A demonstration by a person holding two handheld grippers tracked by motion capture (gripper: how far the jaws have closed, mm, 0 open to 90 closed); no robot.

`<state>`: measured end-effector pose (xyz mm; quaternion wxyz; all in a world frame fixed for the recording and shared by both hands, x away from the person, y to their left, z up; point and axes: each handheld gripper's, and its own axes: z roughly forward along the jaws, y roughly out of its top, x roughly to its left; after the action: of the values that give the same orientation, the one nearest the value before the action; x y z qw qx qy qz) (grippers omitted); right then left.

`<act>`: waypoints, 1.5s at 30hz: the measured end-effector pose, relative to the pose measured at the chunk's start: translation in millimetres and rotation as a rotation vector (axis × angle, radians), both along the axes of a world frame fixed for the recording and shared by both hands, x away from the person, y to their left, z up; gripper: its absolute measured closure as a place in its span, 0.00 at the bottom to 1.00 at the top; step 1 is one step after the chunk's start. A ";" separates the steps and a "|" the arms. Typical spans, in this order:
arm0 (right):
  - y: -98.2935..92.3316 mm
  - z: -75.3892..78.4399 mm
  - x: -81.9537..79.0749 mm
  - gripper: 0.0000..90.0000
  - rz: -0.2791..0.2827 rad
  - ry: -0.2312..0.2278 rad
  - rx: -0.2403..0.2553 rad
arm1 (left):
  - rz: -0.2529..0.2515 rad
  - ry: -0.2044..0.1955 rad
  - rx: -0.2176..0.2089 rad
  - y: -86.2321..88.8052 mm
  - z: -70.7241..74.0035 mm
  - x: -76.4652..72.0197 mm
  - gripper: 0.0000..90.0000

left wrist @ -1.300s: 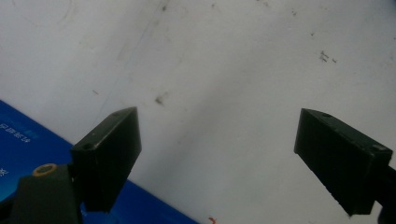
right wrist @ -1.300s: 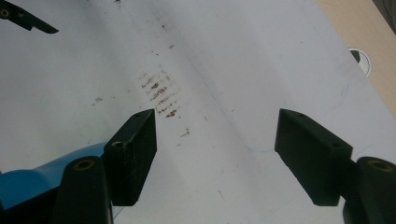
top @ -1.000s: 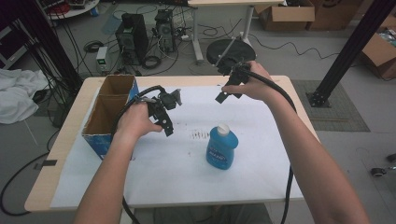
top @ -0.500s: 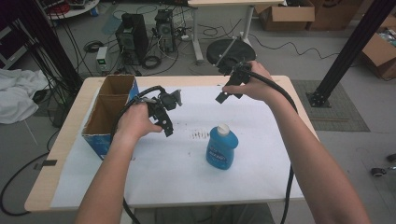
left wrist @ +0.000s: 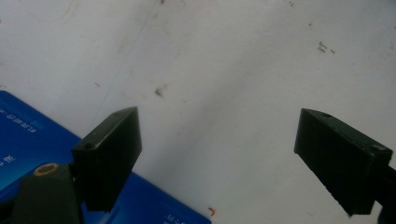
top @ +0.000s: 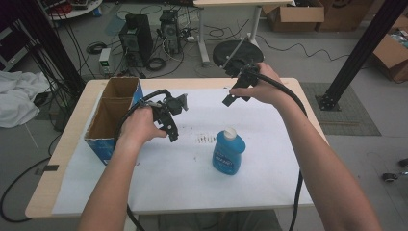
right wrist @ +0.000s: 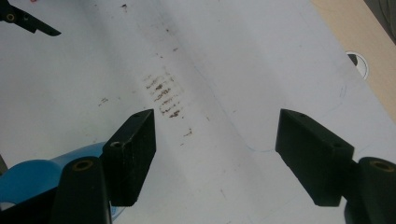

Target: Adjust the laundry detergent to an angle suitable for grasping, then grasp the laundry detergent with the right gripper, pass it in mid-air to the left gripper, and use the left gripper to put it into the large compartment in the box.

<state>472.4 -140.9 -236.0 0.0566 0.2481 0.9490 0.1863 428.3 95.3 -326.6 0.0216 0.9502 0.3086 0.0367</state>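
Note:
A blue bottle (top: 228, 153) with a white cap stands upright on the white sheet near the table's middle. My left gripper (top: 174, 121) hovers left of it, beside the box, with its jaws wide apart and nothing between them. In its own view my left gripper (left wrist: 217, 126) looks down on bare sheet, with a flat blue printed surface (left wrist: 28, 140) at the lower left. My right gripper (top: 234, 92) is held above the table's far side. Seen in its own view, my right gripper (right wrist: 215, 123) is open and holds nothing, and the bottle (right wrist: 32, 179) sits at the lower left.
An open cardboard box (top: 111, 115) with a blue outside stands at the table's left edge. The white sheet (top: 269, 125) covers most of the wooden table (top: 67, 139). Brown smudges (top: 207, 139) mark the sheet left of the bottle. Cables trail off the front edge.

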 end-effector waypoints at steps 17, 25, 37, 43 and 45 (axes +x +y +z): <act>-5.3 2.3 -7.9 0.31 0.003 -0.020 0.037 | -0.006 -0.008 -0.007 -1.4 2.4 -1.6 0.17; -19.5 5.7 -17.0 0.29 -0.015 -0.030 0.095 | -0.011 -0.014 -0.024 -0.1 4.7 -2.7 0.17; -46.4 7.3 -31.2 0.25 -0.029 -0.033 0.187 | -0.024 -0.032 -0.007 -0.7 4.1 -5.6 0.17; -64.0 9.7 -45.4 0.22 -0.034 -0.048 0.270 | -0.020 -0.038 -0.008 0.7 4.8 -6.4 0.17; -66.8 9.8 -47.8 0.22 -0.033 -0.051 0.285 | -0.017 -0.035 -0.008 0.3 4.5 -6.3 0.17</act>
<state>424.7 -207.7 -226.2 0.0478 0.2643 0.9071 0.3242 422.0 95.6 -322.1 0.0309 0.9519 0.3003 0.0519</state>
